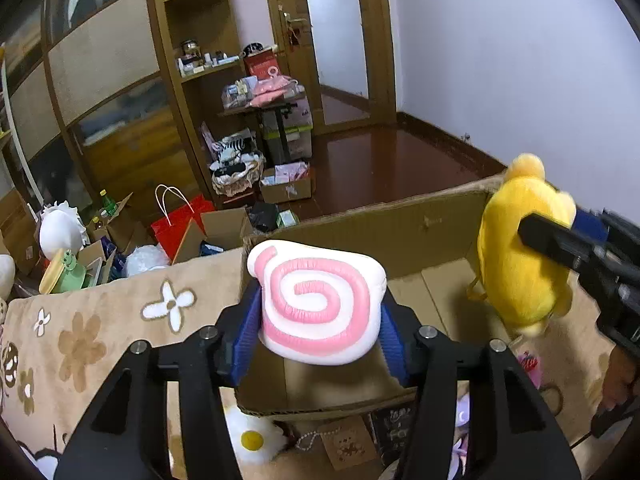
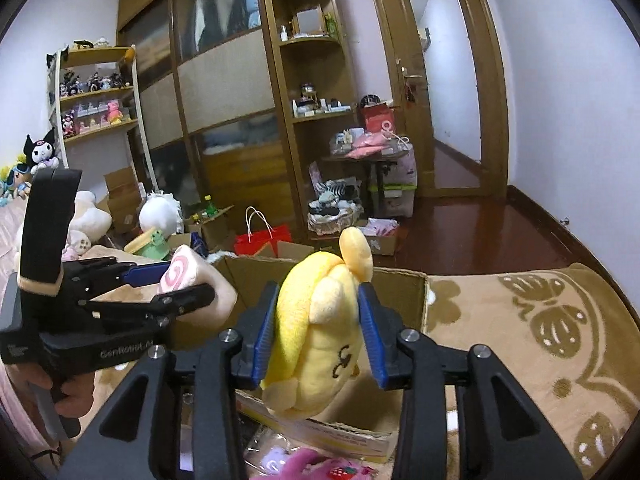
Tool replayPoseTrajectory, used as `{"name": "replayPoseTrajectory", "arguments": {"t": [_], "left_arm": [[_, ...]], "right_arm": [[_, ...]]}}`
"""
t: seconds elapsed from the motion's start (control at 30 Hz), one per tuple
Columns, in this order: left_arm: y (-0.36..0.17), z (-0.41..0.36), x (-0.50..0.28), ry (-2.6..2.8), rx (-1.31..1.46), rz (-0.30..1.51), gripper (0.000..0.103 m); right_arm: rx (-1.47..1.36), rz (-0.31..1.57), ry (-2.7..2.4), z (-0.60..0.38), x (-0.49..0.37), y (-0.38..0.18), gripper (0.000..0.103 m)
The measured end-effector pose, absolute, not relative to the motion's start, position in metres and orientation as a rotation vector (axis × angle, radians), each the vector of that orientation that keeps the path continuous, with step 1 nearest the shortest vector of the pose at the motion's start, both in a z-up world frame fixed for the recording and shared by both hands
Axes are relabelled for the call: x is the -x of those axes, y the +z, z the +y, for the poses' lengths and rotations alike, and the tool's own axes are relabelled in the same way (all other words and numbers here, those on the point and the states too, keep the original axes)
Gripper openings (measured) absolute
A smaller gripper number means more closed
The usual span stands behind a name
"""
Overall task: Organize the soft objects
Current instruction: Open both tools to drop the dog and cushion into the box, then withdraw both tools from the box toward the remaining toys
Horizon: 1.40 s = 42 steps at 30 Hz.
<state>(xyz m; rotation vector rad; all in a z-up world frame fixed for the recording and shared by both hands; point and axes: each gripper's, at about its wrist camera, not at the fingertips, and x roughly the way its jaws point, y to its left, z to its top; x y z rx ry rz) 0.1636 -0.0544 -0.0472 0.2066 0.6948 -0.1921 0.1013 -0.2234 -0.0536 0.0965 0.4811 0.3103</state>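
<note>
My left gripper (image 1: 316,320) is shut on a white cushion with a pink spiral (image 1: 316,304) and holds it above the near wall of an open cardboard box (image 1: 400,224). My right gripper (image 2: 316,320) is shut on a yellow plush toy (image 2: 320,328) and holds it over the same box (image 2: 400,292). The right gripper (image 1: 568,248) and the yellow plush (image 1: 516,260) show at the right of the left wrist view. The left gripper (image 2: 160,288) and the spiral cushion (image 2: 180,276) show at the left of the right wrist view.
The box stands on a beige flowered blanket (image 1: 80,340). A white daisy plush (image 1: 252,436) and a pink plush (image 2: 304,464) lie near its front. On the floor behind are a red paper bag (image 1: 180,228), small boxes and a white plush (image 1: 60,232).
</note>
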Motion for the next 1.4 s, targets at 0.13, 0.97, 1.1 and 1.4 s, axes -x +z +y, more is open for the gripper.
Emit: {"name": "replayPoseTrajectory", "arguments": {"t": [0.13,0.97,1.1,1.4], "left_arm": [[-0.056,-0.056,-0.166,-0.193,-0.207,0.740,0.056],[-0.018,-0.013,-0.128,-0.085,-0.130,0.713,0.099],[-0.012,-0.009,-0.114,-0.087,-0.132,0.717,0.099],[0.004,0.004,-0.075,-0.089,-0.138,0.691,0.099]], "right_arm": [[-0.109,0.497,0.291,-0.226,-0.101,-0.055,0.045],[-0.083,0.490,0.246,-0.206,-0.063,-0.037,0.103],[-0.084,0.479,0.236,-0.203,-0.048,-0.027,0.103],[-0.089,0.467,0.216,-0.200,-0.016,-0.009,0.103]]}}
